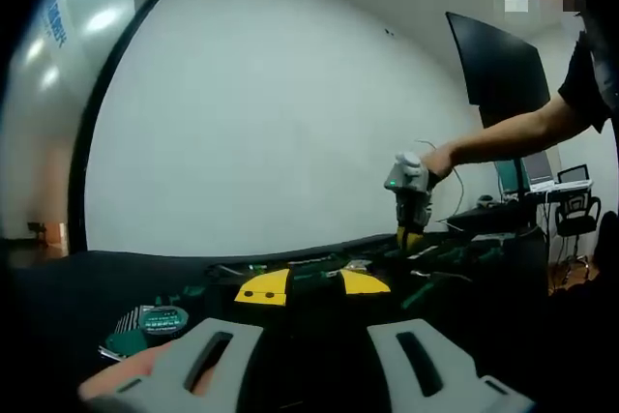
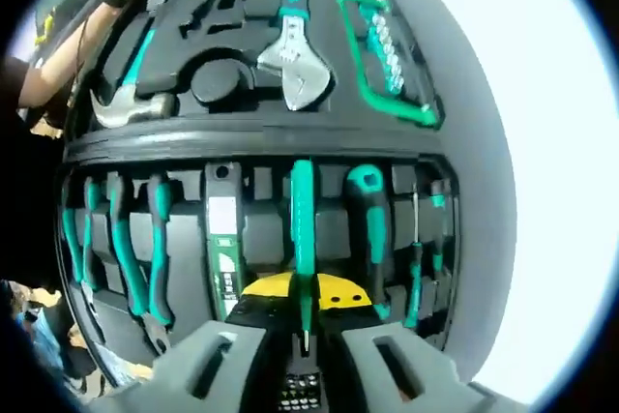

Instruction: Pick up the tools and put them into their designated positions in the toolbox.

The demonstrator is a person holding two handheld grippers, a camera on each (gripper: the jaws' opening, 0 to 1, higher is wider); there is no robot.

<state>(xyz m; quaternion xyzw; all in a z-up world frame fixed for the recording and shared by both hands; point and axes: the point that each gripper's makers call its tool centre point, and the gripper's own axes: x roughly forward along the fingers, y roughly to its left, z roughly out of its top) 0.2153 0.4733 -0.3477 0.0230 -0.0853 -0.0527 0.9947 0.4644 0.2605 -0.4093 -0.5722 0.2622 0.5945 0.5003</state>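
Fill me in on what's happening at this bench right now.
A person is sorting tools into an open toolbox with a handheld gripper in each hand. The right gripper hangs over the lower tray and holds a green-handled screwdriver between its jaws, lined up with a slot. The claw hammer, adjustable wrench and hacksaw already sit in the upper tray, pliers in the lower. The left gripper waits low, apparently with nothing between its jaws.

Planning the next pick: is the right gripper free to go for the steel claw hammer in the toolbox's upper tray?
Probably not yet: the right gripper appears shut on a green-handled screwdriver. The steel claw hammer itself lies uncovered.
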